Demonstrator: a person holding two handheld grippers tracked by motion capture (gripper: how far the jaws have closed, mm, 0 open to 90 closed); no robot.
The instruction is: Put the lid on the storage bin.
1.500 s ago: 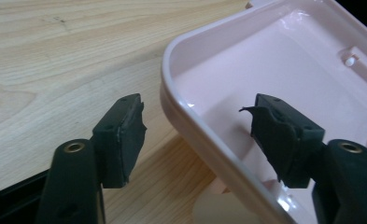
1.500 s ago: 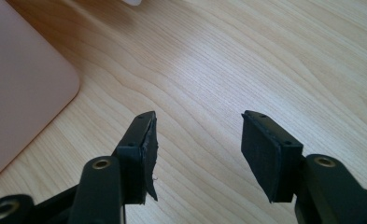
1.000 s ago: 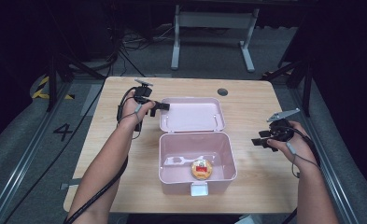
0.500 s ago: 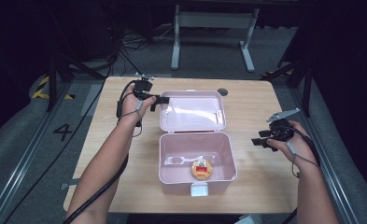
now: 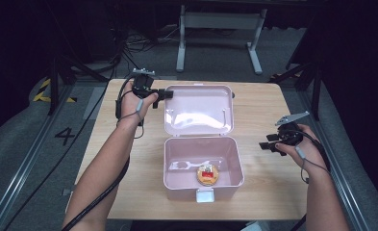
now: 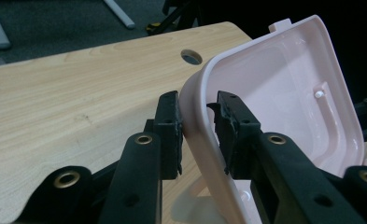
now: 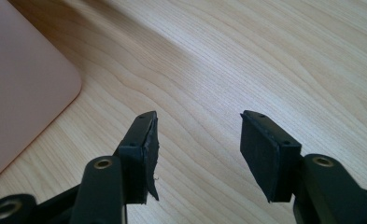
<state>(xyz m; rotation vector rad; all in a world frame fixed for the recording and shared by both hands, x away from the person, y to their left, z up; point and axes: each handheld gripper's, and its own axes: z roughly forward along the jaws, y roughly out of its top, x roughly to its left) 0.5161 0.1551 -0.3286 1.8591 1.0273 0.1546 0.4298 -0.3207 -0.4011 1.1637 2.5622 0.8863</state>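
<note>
Pink lid (image 6: pixel 284 93) pinched, seemingly, by left hand-held gripper (image 6: pixel 197 126) over wooden table (image 5: pixel 263 103); dim room.

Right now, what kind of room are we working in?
Likely a lab or recording studio rather than a home: a bare wooden table on grey floor with a painted number 4, loose cables, and dark surroundings.

From the high view we look forward and down over the whole wooden surface (image 5: pixel 129 144), far enough off to take in the floor beyond. In the left gripper view we sit close behind the left claw (image 6: pixel 197 128), facing the pink lid (image 6: pixel 284 93), which the high view shares. The right gripper view hangs near the surface, with what is probably the pink box (image 7: pixel 17 88) at its edge.
</note>
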